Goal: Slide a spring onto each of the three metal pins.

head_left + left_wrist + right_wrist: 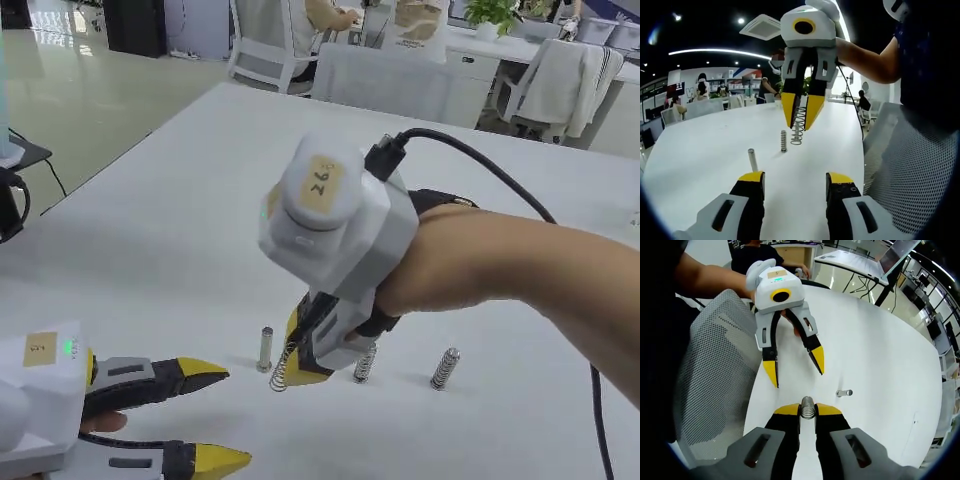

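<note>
My right gripper (303,360) points down at the white table (180,230), shut on a loose spring (281,368) that hangs tilted beside a bare metal pin (265,348). Right of it stand two pins that carry springs, one (365,362) partly behind the gripper and one (445,368) further out. In the right gripper view, the spring's end (808,407) sits pinched between my right gripper (808,412). My left gripper (220,418) lies low at the near left, open and holding nothing. In the left gripper view, my left gripper (795,177) faces the bare pin (753,160) and the held spring (798,125).
A black cable (500,175) runs from the right gripper over the person's forearm. A mesh chair (715,370) stands at the table's near edge. Chairs (380,80) and desks with seated people lie beyond the far edge.
</note>
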The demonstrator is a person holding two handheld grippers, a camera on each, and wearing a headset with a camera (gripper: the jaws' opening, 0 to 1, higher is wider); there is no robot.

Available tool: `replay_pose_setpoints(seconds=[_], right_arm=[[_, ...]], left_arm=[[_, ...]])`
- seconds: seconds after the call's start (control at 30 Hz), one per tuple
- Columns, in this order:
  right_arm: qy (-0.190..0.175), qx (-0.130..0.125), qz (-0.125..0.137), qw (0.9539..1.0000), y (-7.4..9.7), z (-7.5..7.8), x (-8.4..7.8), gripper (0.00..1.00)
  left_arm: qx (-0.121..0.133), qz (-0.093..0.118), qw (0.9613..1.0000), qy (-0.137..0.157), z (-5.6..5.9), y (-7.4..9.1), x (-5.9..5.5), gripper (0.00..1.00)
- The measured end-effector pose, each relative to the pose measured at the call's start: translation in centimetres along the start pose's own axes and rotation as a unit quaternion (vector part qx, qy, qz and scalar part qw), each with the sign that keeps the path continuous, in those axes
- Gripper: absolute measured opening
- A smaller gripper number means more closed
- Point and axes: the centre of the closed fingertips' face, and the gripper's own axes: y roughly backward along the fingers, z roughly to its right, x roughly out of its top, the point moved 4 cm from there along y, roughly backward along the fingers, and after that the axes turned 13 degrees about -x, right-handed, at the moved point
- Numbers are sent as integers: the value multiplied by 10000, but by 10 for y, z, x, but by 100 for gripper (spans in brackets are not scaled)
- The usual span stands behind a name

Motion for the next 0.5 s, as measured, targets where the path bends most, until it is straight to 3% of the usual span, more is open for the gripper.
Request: replay_pose_setpoints(seconds=[0.5], right_arm=[[-95, -253, -45, 9996, -2, 28, 0, 8]], left_arm=[[280, 57, 9996, 78, -9, 7, -6, 48]])
